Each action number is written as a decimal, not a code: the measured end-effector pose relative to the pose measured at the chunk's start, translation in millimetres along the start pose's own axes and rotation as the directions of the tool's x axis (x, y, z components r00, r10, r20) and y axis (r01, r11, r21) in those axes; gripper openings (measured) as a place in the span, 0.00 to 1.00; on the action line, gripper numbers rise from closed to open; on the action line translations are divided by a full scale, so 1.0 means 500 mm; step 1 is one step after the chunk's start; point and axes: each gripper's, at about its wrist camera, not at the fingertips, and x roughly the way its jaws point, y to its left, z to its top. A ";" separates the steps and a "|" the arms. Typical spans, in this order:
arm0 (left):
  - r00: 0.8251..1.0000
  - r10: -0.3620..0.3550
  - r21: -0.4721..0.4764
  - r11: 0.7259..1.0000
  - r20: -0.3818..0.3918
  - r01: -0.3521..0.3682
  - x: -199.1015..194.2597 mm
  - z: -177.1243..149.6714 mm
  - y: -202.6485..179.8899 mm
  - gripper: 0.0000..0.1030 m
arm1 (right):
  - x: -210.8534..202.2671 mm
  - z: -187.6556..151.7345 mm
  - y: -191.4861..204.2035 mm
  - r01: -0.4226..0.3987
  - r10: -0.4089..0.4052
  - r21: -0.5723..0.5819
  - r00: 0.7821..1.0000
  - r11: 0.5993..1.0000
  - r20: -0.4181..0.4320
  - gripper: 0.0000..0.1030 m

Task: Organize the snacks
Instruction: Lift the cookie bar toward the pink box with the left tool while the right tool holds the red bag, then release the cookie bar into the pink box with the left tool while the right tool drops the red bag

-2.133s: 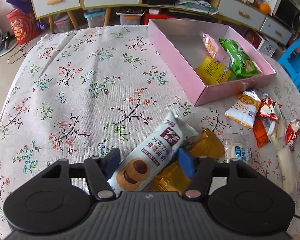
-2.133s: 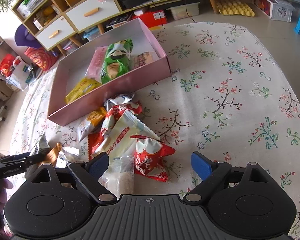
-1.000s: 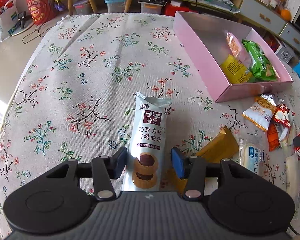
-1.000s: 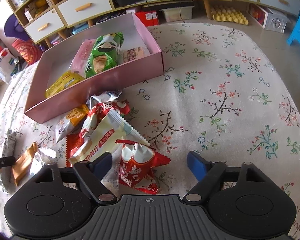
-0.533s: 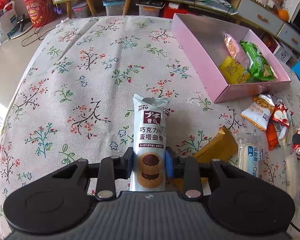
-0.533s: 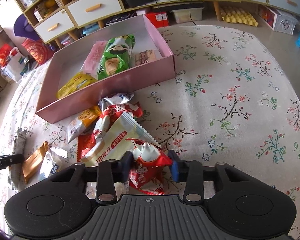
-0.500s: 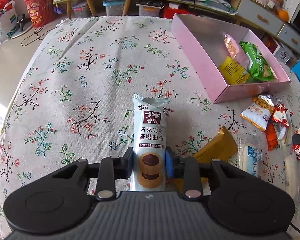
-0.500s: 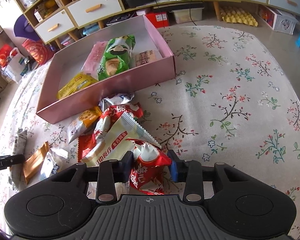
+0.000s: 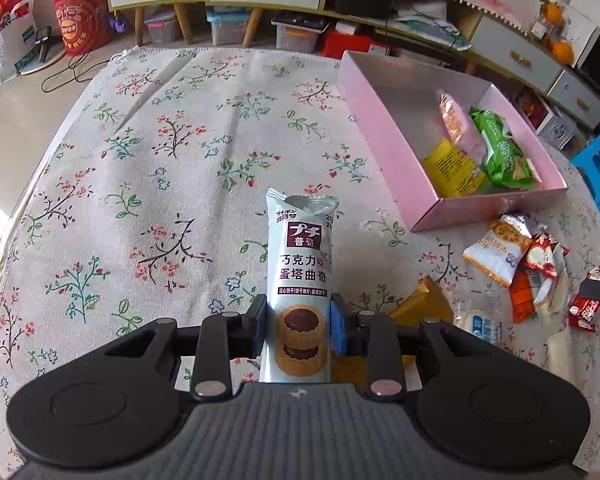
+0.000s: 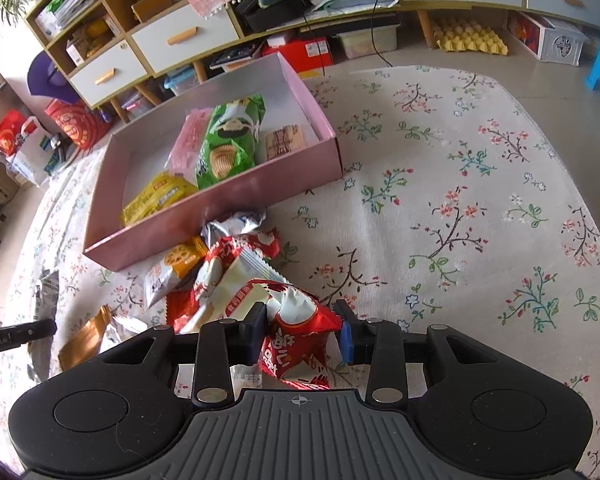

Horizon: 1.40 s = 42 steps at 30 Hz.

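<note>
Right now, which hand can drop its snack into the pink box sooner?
Probably the right gripper: its red packet sits close below the pink box. The left gripper's cookie packet is farther off.

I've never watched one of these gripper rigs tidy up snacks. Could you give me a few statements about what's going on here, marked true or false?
1. The left gripper is clamped on a pale cookie pack. True.
2. The right gripper is wide open and holds nothing. False: it is shut on a red snack bag.
3. The pink box already holds a green packet. True.
4. The pink box has its lid on. False: it is open-topped, with snacks visible inside.
5. Loose snacks lie on the floral cloth beside the box. True.
</note>
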 end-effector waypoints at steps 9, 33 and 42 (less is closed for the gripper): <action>0.999 -0.028 -0.029 0.999 0.033 0.029 -0.014 0.015 -0.008 0.28 | -0.018 0.018 -0.009 -0.013 0.012 0.028 0.999 1.000 0.034 0.34; 0.983 -0.120 -0.087 0.987 0.138 0.132 0.001 0.091 -0.154 0.28 | -0.019 0.129 0.034 -0.130 0.113 0.123 0.984 0.984 0.137 0.34; 0.976 -0.125 -0.046 0.990 0.179 0.135 0.054 0.140 -0.201 0.28 | 0.032 0.182 0.027 -0.111 0.093 0.101 0.980 0.989 0.175 0.34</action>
